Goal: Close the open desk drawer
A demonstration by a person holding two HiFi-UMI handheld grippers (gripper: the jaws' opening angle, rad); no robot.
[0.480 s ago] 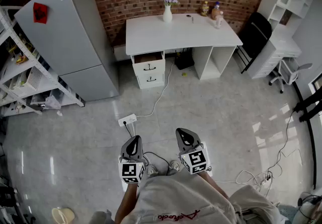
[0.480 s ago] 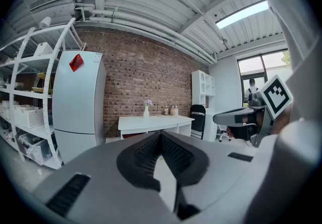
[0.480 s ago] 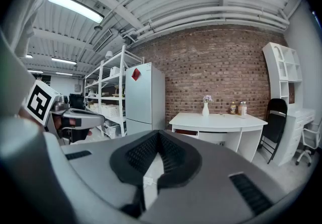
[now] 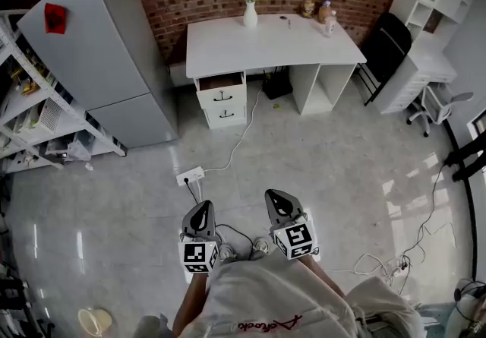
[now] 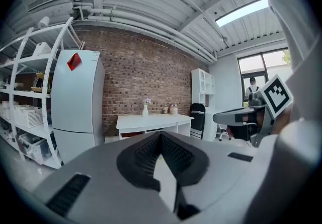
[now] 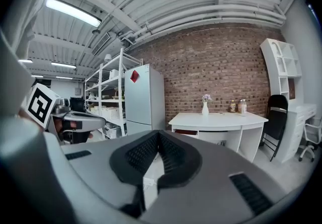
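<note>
SURFACE: white desk (image 4: 266, 44) | ON TOP: vase (image 4: 250, 17) at rear centre; bottles (image 4: 326, 16) at rear right corner

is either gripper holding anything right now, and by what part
Nothing is held. The left gripper and the right gripper both have their jaws shut together with nothing between them, well short of the open desk drawer.
</note>
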